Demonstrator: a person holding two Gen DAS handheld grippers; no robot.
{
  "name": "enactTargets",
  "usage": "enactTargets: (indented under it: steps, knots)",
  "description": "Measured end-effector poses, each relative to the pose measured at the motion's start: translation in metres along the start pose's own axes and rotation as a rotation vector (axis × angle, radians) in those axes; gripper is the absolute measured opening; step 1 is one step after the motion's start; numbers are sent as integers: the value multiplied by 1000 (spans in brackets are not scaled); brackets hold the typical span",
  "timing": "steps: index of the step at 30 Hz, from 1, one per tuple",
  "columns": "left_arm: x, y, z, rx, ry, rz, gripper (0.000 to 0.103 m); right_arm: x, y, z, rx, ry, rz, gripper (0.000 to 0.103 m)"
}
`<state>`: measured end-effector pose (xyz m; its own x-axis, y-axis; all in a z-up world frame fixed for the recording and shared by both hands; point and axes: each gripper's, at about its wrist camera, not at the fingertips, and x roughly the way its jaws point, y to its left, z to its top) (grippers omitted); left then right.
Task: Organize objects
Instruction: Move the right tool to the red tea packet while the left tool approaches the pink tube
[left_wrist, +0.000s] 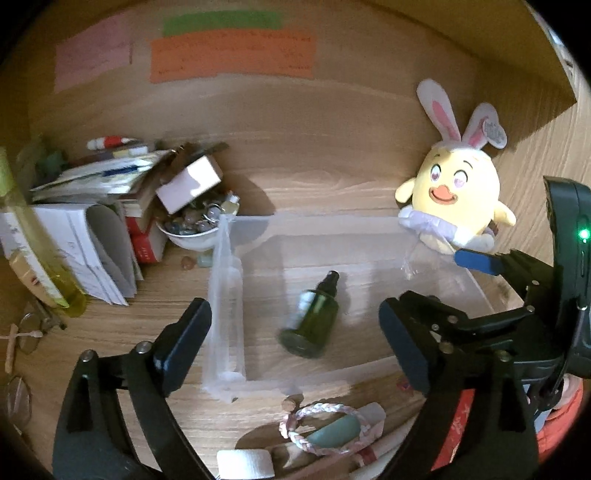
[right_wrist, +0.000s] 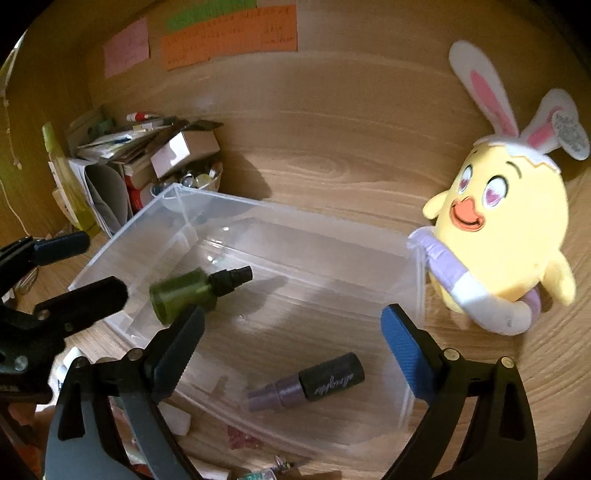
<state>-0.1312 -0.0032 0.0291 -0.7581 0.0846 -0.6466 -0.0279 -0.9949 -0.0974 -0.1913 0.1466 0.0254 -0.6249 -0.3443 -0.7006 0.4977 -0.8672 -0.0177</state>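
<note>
The left hand-held gripper (left_wrist: 295, 347) points steeply down over the clear bin (left_wrist: 225, 295), its jaws spread wide with nothing between the pads. The green bottle (left_wrist: 310, 321) is clear of both fingers inside the bin; in the right wrist view it appears near the bin's left wall and slightly smeared, so whether it rests flat on the floor of the bin cannot be told. The right hand-held gripper (right_wrist: 291, 354) also tilts down over the bin, jaws wide and empty. Below it, in the bin's near part, lies a purple tube (right_wrist: 306, 382) with a dark cap, on its side.

The lower edge of both views is cut off: a pink braided bracelet (left_wrist: 325, 428) and a white roll (left_wrist: 245, 463) lie on the near side of the bin, only partly seen. The notes (left_wrist: 232, 55) on the back wall are too blurred to read.

The worktop (left_wrist: 332, 184) is pale wood grain under dim warm light. A yellow plush chick (left_wrist: 454, 199) with rabbit ears stands at the bin's far right corner; a bowl (left_wrist: 192, 236) of trinkets and stacked books (left_wrist: 92, 192) crowd the far left corner.
</note>
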Motion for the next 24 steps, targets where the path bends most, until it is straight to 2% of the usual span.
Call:
enactTargets:
  steps: [7, 12, 17, 24]
  knots:
    - [-20, 8, -7, -8, -17, 24, 98, -21, 1, -7, -1, -18, 1, 97]
    - [-32, 14, -16, -13, -13, 38, 99, -38, 8, -15, -16, -27, 37, 97]
    - [-44, 22, -28, -27, -11, 53, 99, -59, 18, -30, -57, -50, 42, 102]
    - [-53, 35, -50, -38, 11, 102, 99, -62, 33, -55, -72, -9, 64, 102]
